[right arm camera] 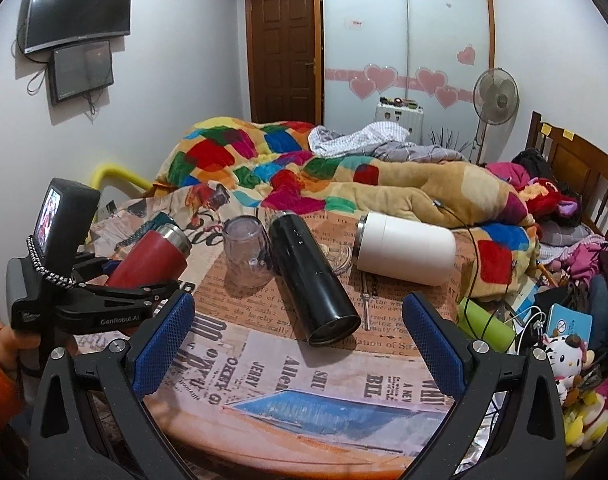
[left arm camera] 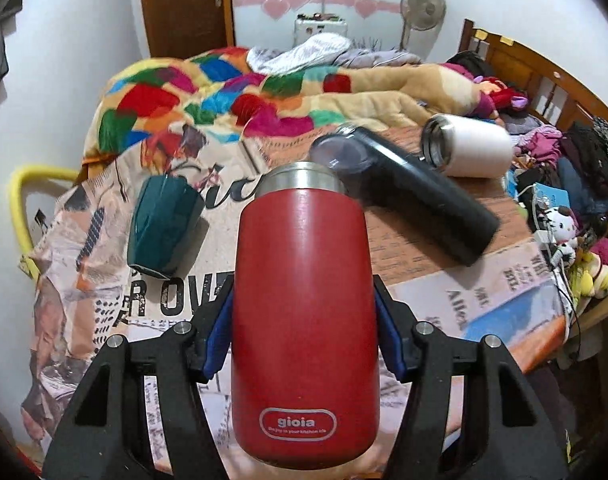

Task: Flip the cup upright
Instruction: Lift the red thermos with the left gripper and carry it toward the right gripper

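Gripping the red cup (left arm camera: 304,320) by its sides, the left gripper (left arm camera: 304,336) holds it tilted above the tabletop (right arm camera: 304,380); the right gripper (right arm camera: 299,340) hovers, jaws spread, near the black flask (right arm camera: 308,272)

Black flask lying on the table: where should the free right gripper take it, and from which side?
Grip the black flask across its straight mid-body, coming from above with the open right gripper straddling its long axis. It lies on its side; the clear cup crowds its far end, so stay toward the near end.
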`<action>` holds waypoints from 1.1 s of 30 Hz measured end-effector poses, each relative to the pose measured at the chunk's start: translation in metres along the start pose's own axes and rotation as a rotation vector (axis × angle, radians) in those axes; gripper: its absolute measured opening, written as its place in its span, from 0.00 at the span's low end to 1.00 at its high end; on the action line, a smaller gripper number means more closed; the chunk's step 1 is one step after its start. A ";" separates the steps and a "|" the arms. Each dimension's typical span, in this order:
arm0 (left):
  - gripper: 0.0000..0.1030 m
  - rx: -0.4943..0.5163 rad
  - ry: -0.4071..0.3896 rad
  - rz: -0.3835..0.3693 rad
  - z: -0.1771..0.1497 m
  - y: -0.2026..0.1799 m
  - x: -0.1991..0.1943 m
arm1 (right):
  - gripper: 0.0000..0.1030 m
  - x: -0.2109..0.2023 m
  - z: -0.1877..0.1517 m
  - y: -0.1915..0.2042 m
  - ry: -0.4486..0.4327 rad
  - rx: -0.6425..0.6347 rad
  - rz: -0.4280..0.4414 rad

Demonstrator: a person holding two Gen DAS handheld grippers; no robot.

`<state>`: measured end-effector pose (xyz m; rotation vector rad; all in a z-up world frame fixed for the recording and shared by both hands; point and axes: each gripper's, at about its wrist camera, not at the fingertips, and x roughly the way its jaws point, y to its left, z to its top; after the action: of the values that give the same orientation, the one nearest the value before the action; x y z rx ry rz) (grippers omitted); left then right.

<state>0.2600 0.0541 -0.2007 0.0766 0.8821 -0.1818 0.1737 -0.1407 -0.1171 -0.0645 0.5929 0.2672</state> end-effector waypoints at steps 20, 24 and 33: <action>0.59 0.009 -0.037 -0.133 -0.011 -0.090 -0.038 | 1.00 -0.047 -0.015 -0.022 -0.062 0.009 -0.010; 0.59 0.002 0.009 -0.158 -0.022 -0.103 -0.019 | 1.00 -0.045 -0.019 -0.030 -0.044 0.020 -0.016; 0.59 -0.019 0.118 -0.141 -0.040 -0.110 0.039 | 1.00 -0.023 -0.036 -0.043 0.044 0.037 -0.048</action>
<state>0.2325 -0.0536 -0.2555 0.0072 1.0070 -0.3034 0.1475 -0.1923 -0.1343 -0.0488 0.6394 0.2085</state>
